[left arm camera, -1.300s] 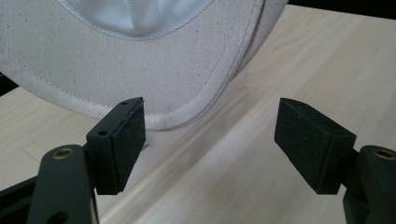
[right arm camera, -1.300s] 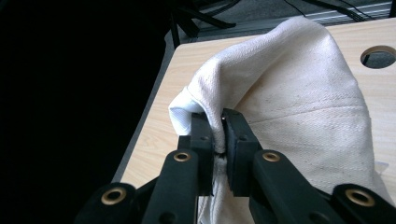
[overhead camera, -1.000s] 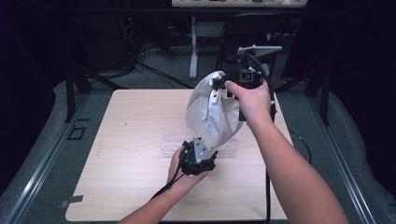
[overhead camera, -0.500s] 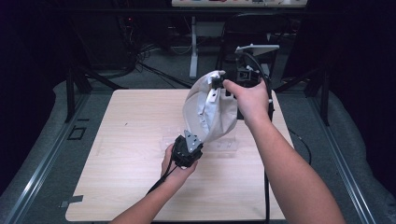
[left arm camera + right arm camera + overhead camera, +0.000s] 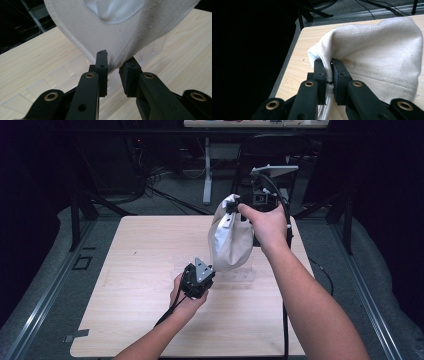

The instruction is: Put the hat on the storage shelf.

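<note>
Lab or recording studio: bare wooden table (image 5: 150, 320), dark surround, floor cables (image 5: 165, 195), equipment stand (image 5: 206, 170).

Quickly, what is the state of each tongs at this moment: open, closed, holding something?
Left tongs: jaws have just been closing, now pinching the bottom corner of the off-white canvas cloth bag.
Right tongs: shut on the bag's upper edge, holding it up.

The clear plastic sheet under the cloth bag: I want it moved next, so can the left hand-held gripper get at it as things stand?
Probably not yet: the left hand-held gripper is closing on the cloth bag's bottom edge, directly above the clear plastic sheet.
</note>
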